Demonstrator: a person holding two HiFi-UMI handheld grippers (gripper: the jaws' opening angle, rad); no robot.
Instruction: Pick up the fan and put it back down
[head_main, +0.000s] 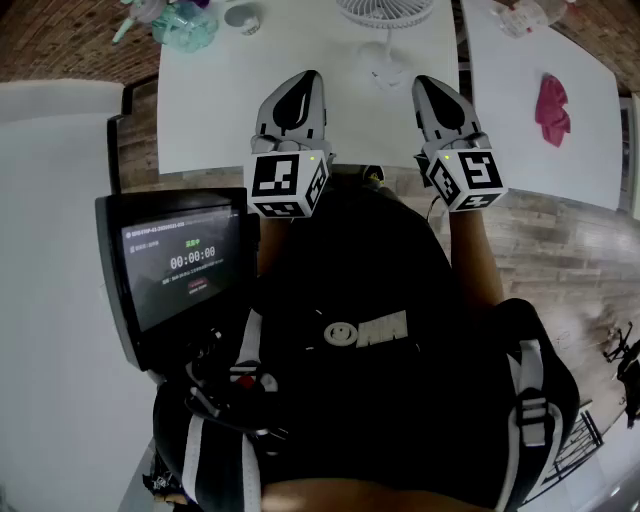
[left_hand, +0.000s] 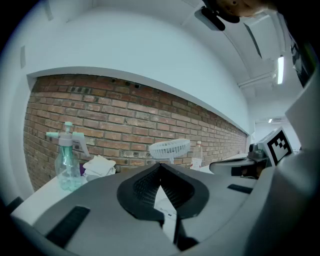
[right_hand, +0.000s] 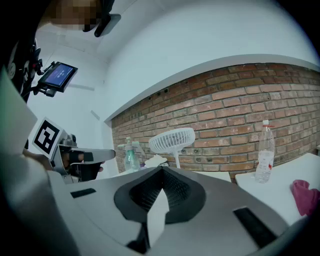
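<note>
A small white fan (head_main: 385, 12) stands upright on a stem at the far middle of the white table (head_main: 220, 110); the top edge of the head view cuts off its cage. It also shows ahead in the left gripper view as the fan (left_hand: 170, 149) and in the right gripper view as the fan (right_hand: 172, 140). My left gripper (head_main: 308, 78) hovers over the table's near edge, short of the fan and to its left, shut and empty. My right gripper (head_main: 425, 84) is level with it on the fan's right, also shut on nothing. Both stay apart from the fan.
A teal spray bottle (head_main: 185, 22) and crumpled white cloth lie at the table's far left. A second white table (head_main: 585, 165) on the right carries a pink cloth (head_main: 552, 108) and a water bottle (right_hand: 264, 152). A screen (head_main: 185, 262) sits by my left side. Behind runs a brick wall (left_hand: 125, 125).
</note>
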